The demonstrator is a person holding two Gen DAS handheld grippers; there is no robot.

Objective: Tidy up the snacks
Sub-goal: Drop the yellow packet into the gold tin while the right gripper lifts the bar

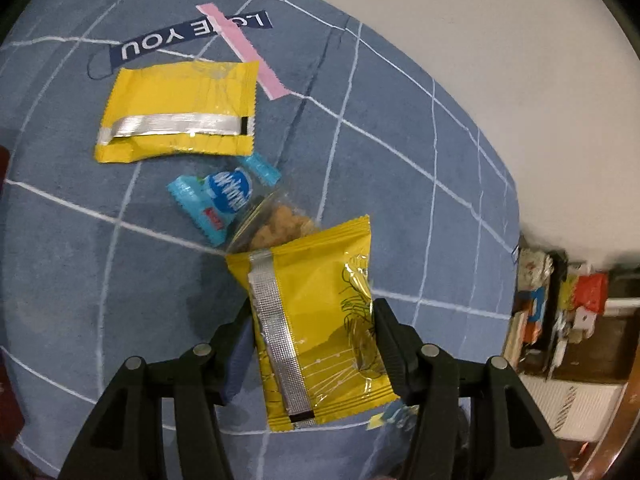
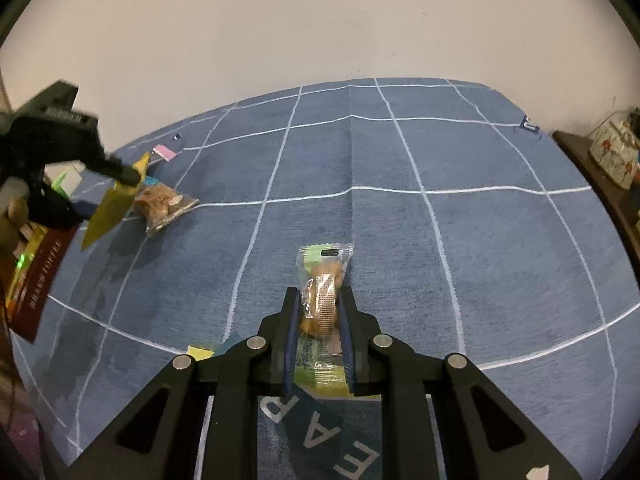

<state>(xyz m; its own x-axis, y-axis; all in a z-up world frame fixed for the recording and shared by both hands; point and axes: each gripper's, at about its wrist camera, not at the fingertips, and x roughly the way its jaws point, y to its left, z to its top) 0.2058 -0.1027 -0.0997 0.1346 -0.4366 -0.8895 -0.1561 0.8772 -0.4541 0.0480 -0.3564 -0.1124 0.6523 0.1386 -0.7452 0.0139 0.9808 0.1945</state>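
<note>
I have the left gripper (image 1: 316, 316) clamped on a crinkly yellow foil snack packet (image 1: 316, 328), lifted above the blue grid-lined cloth (image 1: 400, 208). My right gripper (image 2: 320, 312) pinches a clear-and-green wrapped biscuit pack (image 2: 323, 300). Next, I'd judge, carry the yellow one toward its flat yellow twin packet (image 1: 176, 114) at eleven o'clock

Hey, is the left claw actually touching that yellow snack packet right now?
Touching. In the left wrist view, the left claw has both fingers pressed against the sides of the yellow packet, which hangs lifted above the blue cloth.
</note>
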